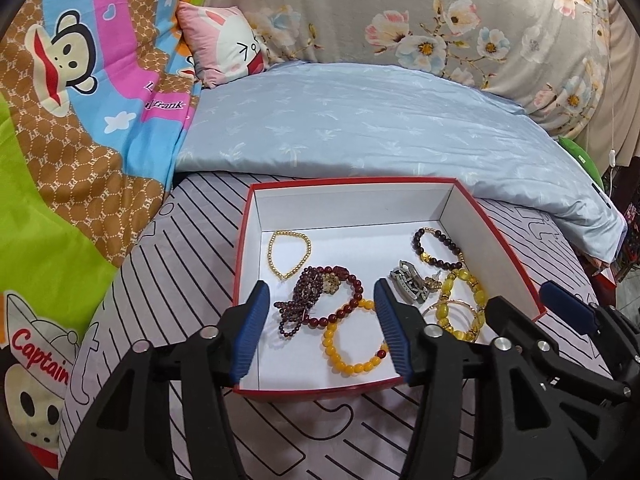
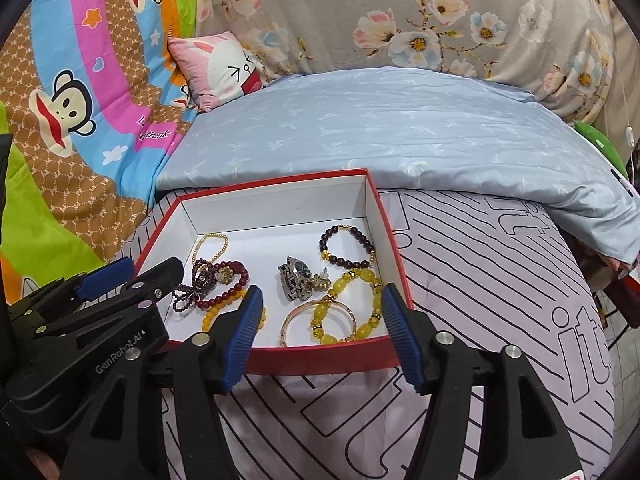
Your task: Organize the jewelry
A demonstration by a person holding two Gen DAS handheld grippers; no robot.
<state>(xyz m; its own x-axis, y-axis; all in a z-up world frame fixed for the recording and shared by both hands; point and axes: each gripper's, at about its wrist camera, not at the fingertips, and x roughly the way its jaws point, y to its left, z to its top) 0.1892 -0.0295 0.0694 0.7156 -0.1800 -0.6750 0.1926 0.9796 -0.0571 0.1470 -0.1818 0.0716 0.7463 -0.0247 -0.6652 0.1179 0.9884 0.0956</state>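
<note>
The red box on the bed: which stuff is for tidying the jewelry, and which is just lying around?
For the job:
red box
gold bead chain
yellow bead bracelet
watch
dark bead bracelet

Just lying about:
bunny pillow
blue quilt

1. Box (image 1: 516, 264): red outside, white inside.
2. Bead bracelet (image 1: 354, 344), 6 o'clock in box: orange-yellow.
3. Bead bracelet (image 1: 436, 248), 2 o'clock: dark brown, gold accents.
4. Chain (image 1: 289, 254), 10 o'clock: gold.
5. Sheet (image 1: 192, 280): lilac, black stripes.
6. Quilt (image 1: 340, 120): pale blue, white sprigs.
7. Gripper pads (image 1: 252, 332): blue.
</note>
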